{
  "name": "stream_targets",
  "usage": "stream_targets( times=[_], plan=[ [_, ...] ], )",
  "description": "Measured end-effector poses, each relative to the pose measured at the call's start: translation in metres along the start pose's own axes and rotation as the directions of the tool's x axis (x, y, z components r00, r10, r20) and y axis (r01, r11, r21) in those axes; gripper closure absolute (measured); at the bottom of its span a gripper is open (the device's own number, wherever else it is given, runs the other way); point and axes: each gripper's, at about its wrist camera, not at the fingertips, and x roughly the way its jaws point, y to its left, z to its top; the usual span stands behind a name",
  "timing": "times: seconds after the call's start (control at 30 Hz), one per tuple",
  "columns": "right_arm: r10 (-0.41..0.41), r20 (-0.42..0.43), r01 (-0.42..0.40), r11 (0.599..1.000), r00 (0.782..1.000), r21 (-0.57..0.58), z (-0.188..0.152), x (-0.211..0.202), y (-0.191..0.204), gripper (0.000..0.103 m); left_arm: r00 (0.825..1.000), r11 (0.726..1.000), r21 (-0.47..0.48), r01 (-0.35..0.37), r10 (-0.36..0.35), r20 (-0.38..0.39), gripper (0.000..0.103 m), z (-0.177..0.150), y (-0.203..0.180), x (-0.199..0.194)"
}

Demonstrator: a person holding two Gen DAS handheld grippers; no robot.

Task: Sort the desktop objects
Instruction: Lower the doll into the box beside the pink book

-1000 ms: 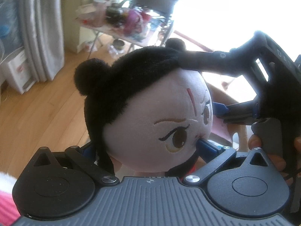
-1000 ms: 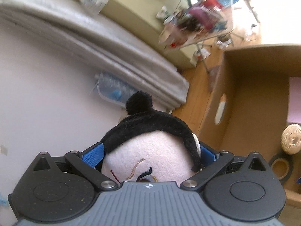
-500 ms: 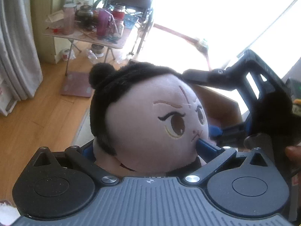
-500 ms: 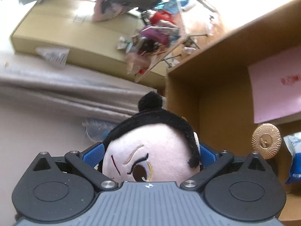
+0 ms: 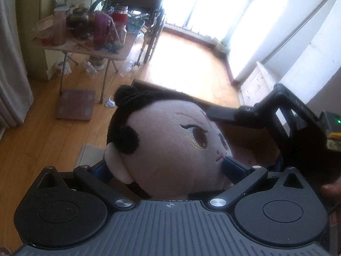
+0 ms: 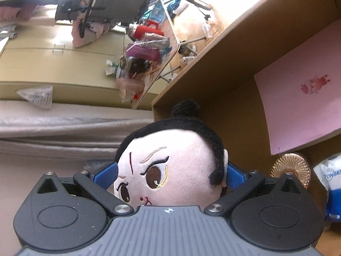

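Observation:
A plush doll head with black hair, a top bun and embroidered eyes fills the left wrist view. My left gripper is shut on it, blue pads pressing its ear side and its mouth side. In the right wrist view the same doll sits between the blue pads of my right gripper, which is shut on the head too. One of the right gripper's black fingers lies across the doll's forehead. The doll's body is hidden under the grippers.
An open cardboard box lies just beyond the doll, holding a pink sheet, a gold round disc and a blue-and-white packet. A cluttered folding table stands on the wooden floor. A fingertip shows at right.
Both grippers have swung with the doll between them, and the doll's face has turned. The cardboard box now fills more of the right wrist view, and the left view faces the bright window.

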Motion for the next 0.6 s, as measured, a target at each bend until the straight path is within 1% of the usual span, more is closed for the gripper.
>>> stream_targets(
  times=[0.07,0.17,0.23,0.3,0.47,0.6],
  plan=[
    [0.001,0.015,-0.001,1.0,1.0,0.012,0.004,0.004,-0.004,0.0,1.0,1.0,0.021,-0.006,0.006,0.015,0.0,0.007,0.0,0.008],
    [-0.003,0.049,0.002,1.0,0.999,0.029,0.009,0.009,-0.014,0.0,0.998,0.999,0.029,-0.038,0.036,0.048,0.0,0.014,0.003,0.015],
    [-0.029,0.061,0.026,0.999,0.998,0.04,0.011,0.012,-0.021,0.0,0.997,0.998,0.037,-0.053,0.051,0.065,0.0,0.013,0.004,0.013],
    [-0.053,0.051,0.05,0.997,0.997,0.059,0.012,0.014,-0.028,0.0,0.996,0.998,0.032,-0.046,0.043,0.074,0.0,0.011,0.008,0.01],
    [-0.072,0.045,0.07,0.996,0.996,0.046,0.009,0.011,-0.031,0.0,0.999,1.0,0.003,-0.022,0.022,0.038,0.0,-0.007,0.014,0.001],
    [-0.07,0.052,0.068,0.997,0.996,0.039,0.007,0.007,-0.029,0.0,1.0,1.0,-0.018,-0.005,0.005,0.014,0.0,-0.017,0.017,-0.006]
  ],
)
